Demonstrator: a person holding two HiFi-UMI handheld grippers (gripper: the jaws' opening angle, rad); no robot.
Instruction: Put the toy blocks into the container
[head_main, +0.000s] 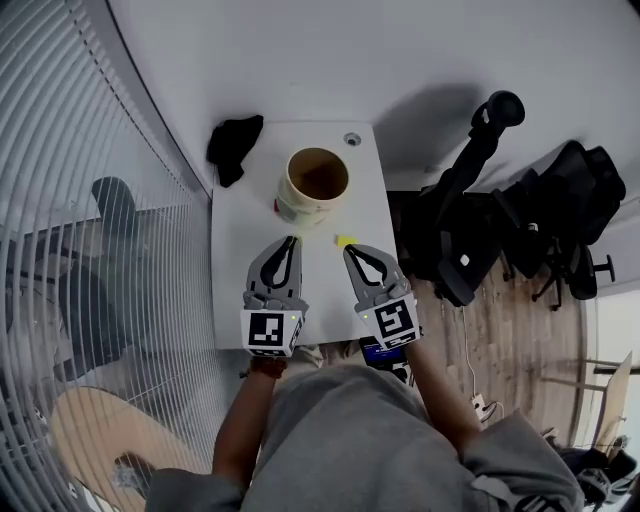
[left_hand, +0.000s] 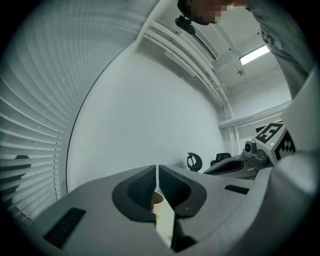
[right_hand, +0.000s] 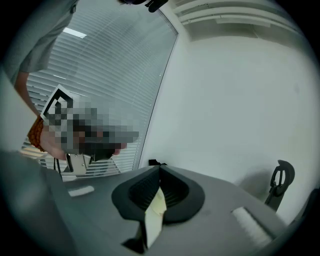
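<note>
On the near side of the container, slightly to its right, a single small yellow toy block lies on the white table; I see no other loose blocks from the head view. From there, the right gripper sits just short of that block, which is a touch toward the container from its tips, while the left gripper is farther off beside it, so I judge the right hand the nearer one. The block is too small for me to read its long axis. Through the left gripper view, the left gripper has its jaws together and empty, the container peeking through the slit. Through the right gripper view, the right gripper is likewise closed on nothing, the block not visible.
</note>
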